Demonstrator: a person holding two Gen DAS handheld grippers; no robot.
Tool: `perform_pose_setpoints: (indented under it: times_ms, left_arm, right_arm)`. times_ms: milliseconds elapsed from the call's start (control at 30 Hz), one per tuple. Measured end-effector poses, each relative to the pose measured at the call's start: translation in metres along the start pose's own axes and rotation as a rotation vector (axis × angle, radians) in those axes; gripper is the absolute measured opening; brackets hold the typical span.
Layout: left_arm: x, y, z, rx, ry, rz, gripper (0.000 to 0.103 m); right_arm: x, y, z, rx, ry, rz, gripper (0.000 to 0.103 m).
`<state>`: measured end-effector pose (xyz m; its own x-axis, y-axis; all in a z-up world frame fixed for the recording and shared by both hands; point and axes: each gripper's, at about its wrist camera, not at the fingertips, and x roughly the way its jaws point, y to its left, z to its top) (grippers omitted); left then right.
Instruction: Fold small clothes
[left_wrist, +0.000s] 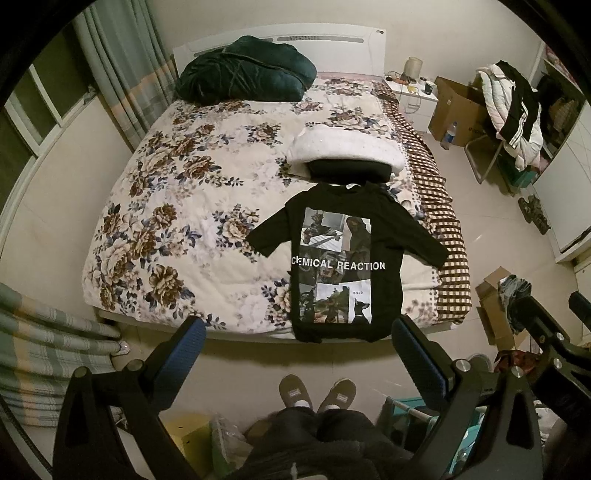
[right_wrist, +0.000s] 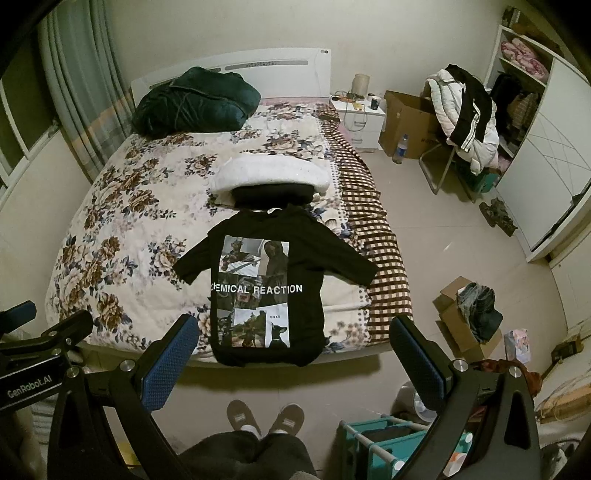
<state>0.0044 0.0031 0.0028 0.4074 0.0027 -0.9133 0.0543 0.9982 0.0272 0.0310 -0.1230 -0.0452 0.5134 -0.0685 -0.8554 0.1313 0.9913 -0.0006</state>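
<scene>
A bed (left_wrist: 155, 206) covered by a floral quilt is seen; on it are laid a spread black printed T-shirt (left_wrist: 343, 258), a folded white-and-black pile (left_wrist: 345, 157), and a dark green bundled blanket (left_wrist: 243, 74).

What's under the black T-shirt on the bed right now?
The black T-shirt lies flat on the floral quilt, its hem overhanging the bed's edge. Whatever else may lie beneath it is covered.
</scene>
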Motion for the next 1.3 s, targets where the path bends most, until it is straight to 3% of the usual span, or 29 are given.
perform_pose_setpoints:
  times_ms: [1167, 1300]
  left_arm:
    - [-0.019, 0.022, 0.014, -0.002, 0.011, -0.006, 0.103]
    - [-0.019, 0.023, 0.013, -0.001, 0.009, -0.009, 0.103]
  right_arm:
    - [-0.011, 0.001, 0.001, -0.004, 0.014, 0.003, 0.103]
    - [-0.004, 0.005, -0.015, -0.005, 0.017, 0.003, 0.103]
